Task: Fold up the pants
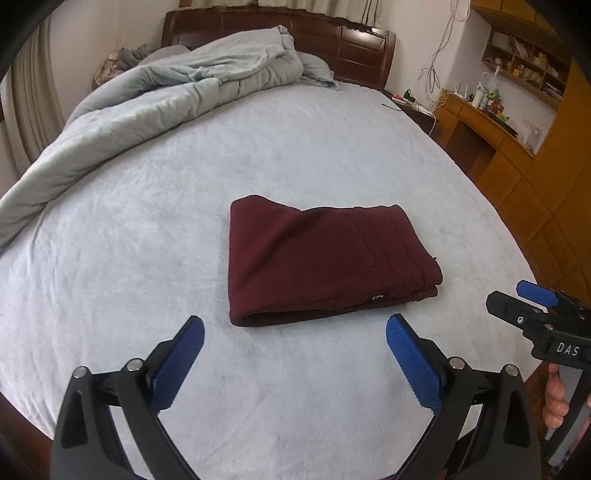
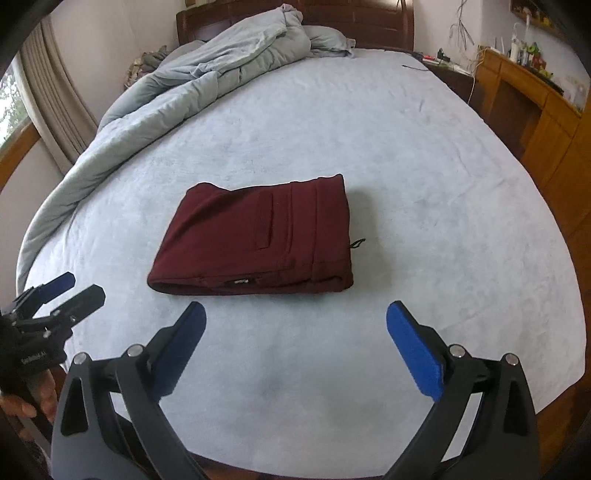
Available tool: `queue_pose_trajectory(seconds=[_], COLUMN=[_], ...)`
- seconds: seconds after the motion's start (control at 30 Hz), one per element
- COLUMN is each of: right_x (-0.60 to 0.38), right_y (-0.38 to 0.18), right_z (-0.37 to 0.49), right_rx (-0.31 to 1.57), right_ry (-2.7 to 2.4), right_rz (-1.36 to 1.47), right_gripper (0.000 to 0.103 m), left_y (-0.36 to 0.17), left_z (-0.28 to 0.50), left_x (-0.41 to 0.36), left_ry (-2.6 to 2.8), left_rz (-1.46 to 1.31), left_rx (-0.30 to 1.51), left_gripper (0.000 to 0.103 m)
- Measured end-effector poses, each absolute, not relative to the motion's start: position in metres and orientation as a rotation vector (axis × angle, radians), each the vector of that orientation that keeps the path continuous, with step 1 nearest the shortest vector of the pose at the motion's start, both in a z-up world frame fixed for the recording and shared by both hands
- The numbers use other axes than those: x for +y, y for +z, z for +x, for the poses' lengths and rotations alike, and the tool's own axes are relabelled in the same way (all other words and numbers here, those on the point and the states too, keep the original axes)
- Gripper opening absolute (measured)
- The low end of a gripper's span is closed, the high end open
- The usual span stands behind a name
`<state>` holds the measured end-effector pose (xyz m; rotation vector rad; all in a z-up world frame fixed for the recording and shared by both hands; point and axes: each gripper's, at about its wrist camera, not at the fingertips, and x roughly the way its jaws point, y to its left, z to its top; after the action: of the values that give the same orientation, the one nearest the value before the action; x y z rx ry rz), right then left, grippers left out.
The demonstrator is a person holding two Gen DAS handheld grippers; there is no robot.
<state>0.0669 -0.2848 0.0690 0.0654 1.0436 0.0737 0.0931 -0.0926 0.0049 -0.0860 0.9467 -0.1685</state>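
From my seat at the controls, the biggest thing I see is the bed (image 1: 295, 155), its pale blue-grey sheet filling most of both wrist views, with a dark wooden headboard (image 1: 332, 33) at the far end. A rumpled grey duvet (image 1: 147, 103) is bunched along the far left side of the mattress, running from the headboard down toward the left edge. To the right of the bed stands an orange-brown wooden desk and cabinet unit (image 1: 517, 155) with small clutter on its top and shelves. The pants (image 1: 325, 262) — dark maroon — lie folded into a compact, roughly rectangular bundle near the middle of the sheet, flat on the bed and well apart from the duvet; a welt pocket faces up and a small label shows on the near edge. My left gripper (image 1: 295, 332) hangs over bare sheet just short of the bundle's near edge, its blue-padded fingers spread wide with nothing between them. My right gripper (image 2: 295, 317) sits in much the same way — fingers wide apart, empty, clear of the fabric. Each wrist view catches the other gripper at its side edge, with part of a hand (image 1: 556, 398) on its handle.
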Motion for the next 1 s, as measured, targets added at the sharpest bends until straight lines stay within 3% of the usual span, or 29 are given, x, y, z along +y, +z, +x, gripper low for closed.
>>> queue_pose_trajectory(seconds=[1.0], right_x=[-0.274], right_y=[0.087], right_z=[0.052], right_rx=[1.051], right_ry=[-0.008], right_rz=[0.058], right_gripper=[0.099], left_y=[0.027], left_z=[0.076], left_x=[-0.104], left_ry=[-0.100], left_rz=[-0.061], left_rx=[0.938], left_gripper=[0.099])
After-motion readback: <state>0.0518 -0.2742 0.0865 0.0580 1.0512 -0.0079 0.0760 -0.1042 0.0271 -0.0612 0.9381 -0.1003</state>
